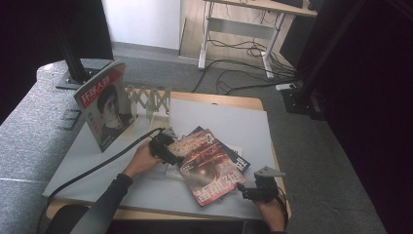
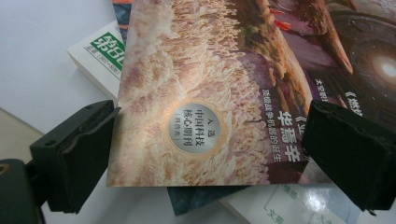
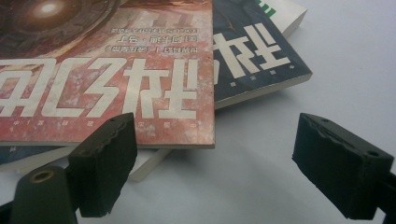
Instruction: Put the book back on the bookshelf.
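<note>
Red and glossy, the top magazine (image 1: 207, 165) is lying face up on a small stack near the front of the pale grey bench (image 1: 97, 165), seen from the high view. The left gripper (image 1: 163, 146) is sitting at the magazine's far left corner, and the right gripper (image 1: 258, 187) is hovering just off its near right corner. A second magazine (image 1: 104, 105) is standing upright at the back left beside a wooden rack (image 1: 148, 100), with bare bench lying open to the right.

In the left gripper view, the jaws are standing wide on either side of the magazine's corner (image 2: 196, 116), not pressing it. A white book (image 2: 100, 58) is peeking out beneath.

In the right gripper view, the jaws are gaping wide over bare bench, just short of the magazine's edge (image 3: 116, 93). A dark magazine (image 3: 252, 60) is jutting out underneath.
</note>
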### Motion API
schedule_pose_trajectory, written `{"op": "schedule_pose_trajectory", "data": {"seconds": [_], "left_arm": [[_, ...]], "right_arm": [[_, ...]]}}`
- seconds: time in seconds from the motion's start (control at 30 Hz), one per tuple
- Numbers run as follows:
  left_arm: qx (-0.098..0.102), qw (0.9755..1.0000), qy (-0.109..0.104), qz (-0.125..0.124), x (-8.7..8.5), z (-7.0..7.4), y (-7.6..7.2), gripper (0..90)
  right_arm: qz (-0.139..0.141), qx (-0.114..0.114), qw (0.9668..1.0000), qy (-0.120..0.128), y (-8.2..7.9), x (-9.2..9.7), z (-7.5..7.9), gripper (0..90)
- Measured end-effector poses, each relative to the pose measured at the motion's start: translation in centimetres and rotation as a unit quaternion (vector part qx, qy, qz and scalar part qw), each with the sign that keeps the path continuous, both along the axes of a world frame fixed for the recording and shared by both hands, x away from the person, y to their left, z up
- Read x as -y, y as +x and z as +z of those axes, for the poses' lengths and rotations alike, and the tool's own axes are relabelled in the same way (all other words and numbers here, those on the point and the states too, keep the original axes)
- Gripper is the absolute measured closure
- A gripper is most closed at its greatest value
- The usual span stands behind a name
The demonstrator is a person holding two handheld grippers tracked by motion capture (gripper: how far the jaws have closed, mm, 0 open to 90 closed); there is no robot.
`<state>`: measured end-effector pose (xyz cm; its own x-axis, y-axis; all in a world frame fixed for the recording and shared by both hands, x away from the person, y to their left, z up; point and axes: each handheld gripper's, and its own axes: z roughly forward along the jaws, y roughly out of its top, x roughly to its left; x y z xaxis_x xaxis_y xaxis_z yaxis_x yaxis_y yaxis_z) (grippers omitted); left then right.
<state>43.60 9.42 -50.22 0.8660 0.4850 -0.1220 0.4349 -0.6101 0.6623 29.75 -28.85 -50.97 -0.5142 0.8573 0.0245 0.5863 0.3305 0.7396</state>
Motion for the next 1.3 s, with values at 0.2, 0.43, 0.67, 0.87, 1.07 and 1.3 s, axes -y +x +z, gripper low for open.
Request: {"op": "schedule_pose_trajectory", "data": {"seconds": [0.2, 0.43, 0.67, 0.87, 1.07, 1.3], "left_arm": [[0.000, 1.0000, 0.006, 0.001, -0.4, 0.1, -0.9, 3.6], [-0.002, 1.0000, 0.008, 0.004, -1.0, 0.0, -1.8, 3.6], [-0.001, 0.9998, 0.020, 0.008, -1.4, 0.2, -2.9, 2.9], [-0.007, 0.9996, 0.026, 0.009, -1.7, 0.2, -3.6, 2.1], [-0.017, 0.9996, 0.021, 0.012, -2.4, 0.2, -4.4, 2.1], [-0.022, 0.9995, 0.020, 0.014, -2.9, 0.2, -5.4, 1.9]], "right_arm": [[-0.010, 0.005, 0.9999, 0.000, 0.3, 0.2, -0.1, 13.6], [-0.022, 0.009, 0.9997, 0.002, 0.8, 0.3, -0.1, 14.3], [-0.024, 0.004, 0.9997, 0.007, 1.5, 0.4, -0.1, 13.6], [-0.025, 0.002, 0.9997, 0.004, 2.2, 0.4, 0.0, 13.0], [-0.032, 0.000, 0.9995, -0.002, 3.0, 0.3, 0.1, 13.0], [-0.043, 0.000, 0.9991, -0.007, 4.0, 0.1, 0.2, 13.0]]}}
